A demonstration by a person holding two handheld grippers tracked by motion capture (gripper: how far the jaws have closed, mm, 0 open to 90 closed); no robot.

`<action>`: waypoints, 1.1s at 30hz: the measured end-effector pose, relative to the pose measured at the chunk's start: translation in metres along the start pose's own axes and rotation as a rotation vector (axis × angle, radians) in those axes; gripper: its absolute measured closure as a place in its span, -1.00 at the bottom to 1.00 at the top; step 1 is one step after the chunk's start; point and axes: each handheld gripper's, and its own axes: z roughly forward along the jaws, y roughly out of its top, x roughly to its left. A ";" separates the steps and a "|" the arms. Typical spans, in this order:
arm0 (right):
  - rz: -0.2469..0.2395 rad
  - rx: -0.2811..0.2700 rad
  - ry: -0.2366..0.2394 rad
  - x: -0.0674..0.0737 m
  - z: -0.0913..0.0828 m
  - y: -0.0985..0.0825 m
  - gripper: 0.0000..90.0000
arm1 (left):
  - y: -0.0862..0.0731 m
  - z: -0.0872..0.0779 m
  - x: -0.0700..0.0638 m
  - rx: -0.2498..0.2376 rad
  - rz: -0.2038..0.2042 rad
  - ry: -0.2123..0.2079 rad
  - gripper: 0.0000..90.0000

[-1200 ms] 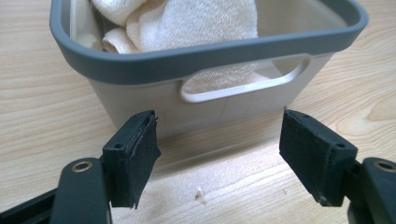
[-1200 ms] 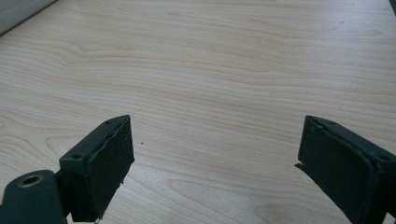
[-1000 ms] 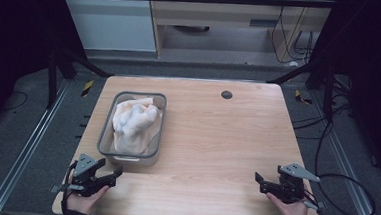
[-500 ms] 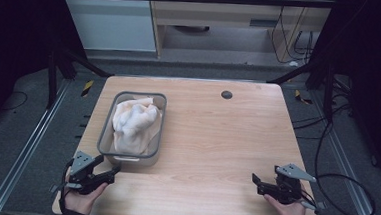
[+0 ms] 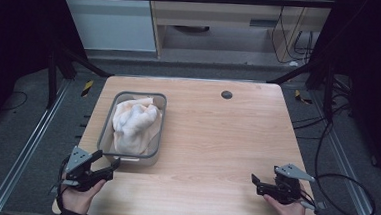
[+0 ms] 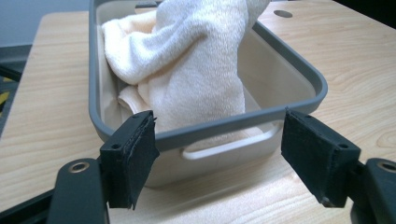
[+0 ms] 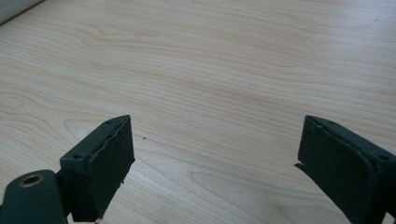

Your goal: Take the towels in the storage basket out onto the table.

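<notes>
The left gripper [image 5: 109, 165], jaws spread wide and holding nothing, sat at the table's [image 5: 226, 140] seven o'clock corner, just short of the grey tub [image 5: 108, 132] holding a cream towel [image 5: 132, 124]. The right gripper [image 5: 255, 184] rested at five o'clock, likewise spread and empty.

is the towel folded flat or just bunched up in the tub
Bunched up. The towel sits in a crumpled heap inside the tub, humped above its rim, with loose folds and no flat layers.

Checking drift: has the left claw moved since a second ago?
Yes. The left claw has edged toward the grey bin, its tips now at the bin's near end; jaws open.
</notes>
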 end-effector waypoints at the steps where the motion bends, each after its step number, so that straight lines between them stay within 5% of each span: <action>1: 0.001 0.001 0.001 0.000 0.000 0.000 -0.77 | 0.002 0.000 0.000 0.000 0.001 -0.002 -0.42; 33: -0.021 0.022 -0.016 0.000 0.003 -0.001 -0.78 | 0.047 0.005 0.005 -0.012 0.029 -0.031 -0.47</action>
